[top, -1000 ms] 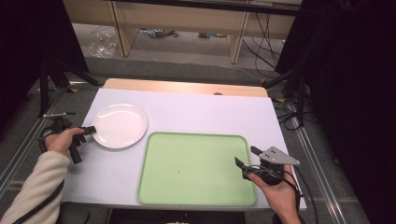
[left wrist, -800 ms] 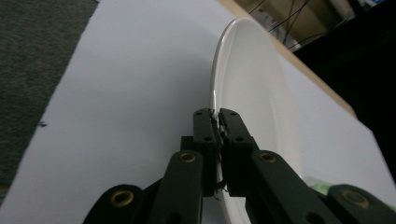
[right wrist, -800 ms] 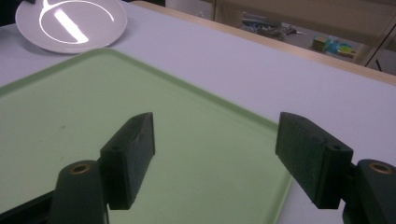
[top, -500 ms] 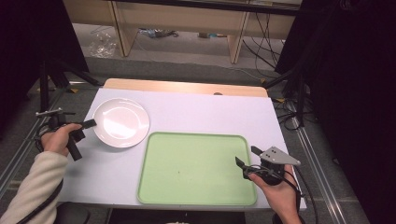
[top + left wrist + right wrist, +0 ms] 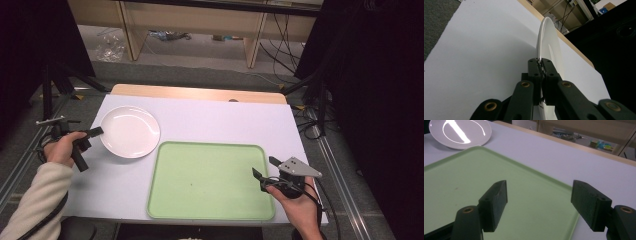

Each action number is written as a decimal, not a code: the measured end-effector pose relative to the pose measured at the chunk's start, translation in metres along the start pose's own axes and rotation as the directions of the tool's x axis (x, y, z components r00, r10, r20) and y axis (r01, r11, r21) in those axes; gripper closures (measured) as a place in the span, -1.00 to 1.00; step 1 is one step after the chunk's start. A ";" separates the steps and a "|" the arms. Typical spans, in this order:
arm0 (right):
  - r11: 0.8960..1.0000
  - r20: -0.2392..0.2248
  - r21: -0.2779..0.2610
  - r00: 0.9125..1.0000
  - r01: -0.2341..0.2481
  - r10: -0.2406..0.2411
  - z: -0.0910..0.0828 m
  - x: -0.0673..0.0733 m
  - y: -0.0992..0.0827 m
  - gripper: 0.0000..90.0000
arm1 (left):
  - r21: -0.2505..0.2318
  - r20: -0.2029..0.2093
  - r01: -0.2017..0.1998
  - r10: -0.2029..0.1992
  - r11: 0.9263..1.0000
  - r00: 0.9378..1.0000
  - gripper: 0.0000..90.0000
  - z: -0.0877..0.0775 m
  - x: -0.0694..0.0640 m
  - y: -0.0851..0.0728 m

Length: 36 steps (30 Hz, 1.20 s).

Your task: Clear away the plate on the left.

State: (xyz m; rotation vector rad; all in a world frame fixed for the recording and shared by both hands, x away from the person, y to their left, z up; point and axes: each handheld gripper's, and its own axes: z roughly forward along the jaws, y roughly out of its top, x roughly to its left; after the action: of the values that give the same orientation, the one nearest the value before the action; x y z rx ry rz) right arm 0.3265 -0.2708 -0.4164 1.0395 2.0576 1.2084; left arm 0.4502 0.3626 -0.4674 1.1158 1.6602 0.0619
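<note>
On the white-covered table (image 5: 210,122), a round, glossy white plate (image 5: 130,131) is lying toward ten o'clock, just beside the far left corner of a rectangular pale green plastic tray (image 5: 210,181) with rounded corners. The tray is sitting flat at the near middle of the table, and nothing is lying in it.

The left gripper (image 5: 95,132) is coming in from nine o'clock, held in the person's left hand (image 5: 62,149), whose cream sleeve (image 5: 35,200) is reaching up from the seven o'clock corner. Its black jaws are pinching the plate's rim at the plate's nine o'clock edge. In the left gripper view the two jaws are pressing together on the thin white rim of the plate (image 5: 547,45), with the left gripper (image 5: 541,68) clamped tight and no gap showing between the pads; the camera is turned, so the plate is appearing edge-on there. Whether the plate is lifted clear of the table cannot be told.

The right gripper (image 5: 263,170) is hovering at about four o'clock, at the tray's right edge, held in the person's right hand (image 5: 295,202) with the grey three-cornered plate on top. In the right gripper view, the right gripper (image 5: 539,195) is standing with its jaws spread wide apart and nothing between them, above the tray (image 5: 456,195). The plate (image 5: 460,132) is showing at eleven o'clock in that view, catching a bright streak of light.
</note>
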 end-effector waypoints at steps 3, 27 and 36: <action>1.000 -0.001 0.003 1.000 -0.004 0.004 0.000 0.000 0.000 -0.33 | -0.017 0.020 0.024 -0.024 1.000 1.000 0.92 -0.001 0.002 0.000; 1.000 0.008 -0.016 1.000 0.010 -0.010 0.000 0.000 0.000 -0.32 | -0.016 0.111 0.083 -0.081 0.996 0.991 0.92 -0.008 -0.007 -0.003; 1.000 0.009 -0.019 1.000 0.010 -0.009 0.000 0.000 0.000 -0.31 | 0.000 0.146 0.098 -0.097 0.995 0.985 0.92 -0.006 -0.013 -0.006</action>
State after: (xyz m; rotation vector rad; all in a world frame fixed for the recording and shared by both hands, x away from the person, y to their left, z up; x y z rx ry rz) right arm 0.3271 -0.2710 -0.4166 1.0237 2.0381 1.2136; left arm 0.4416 0.3529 -0.4592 1.0080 1.5797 -0.0744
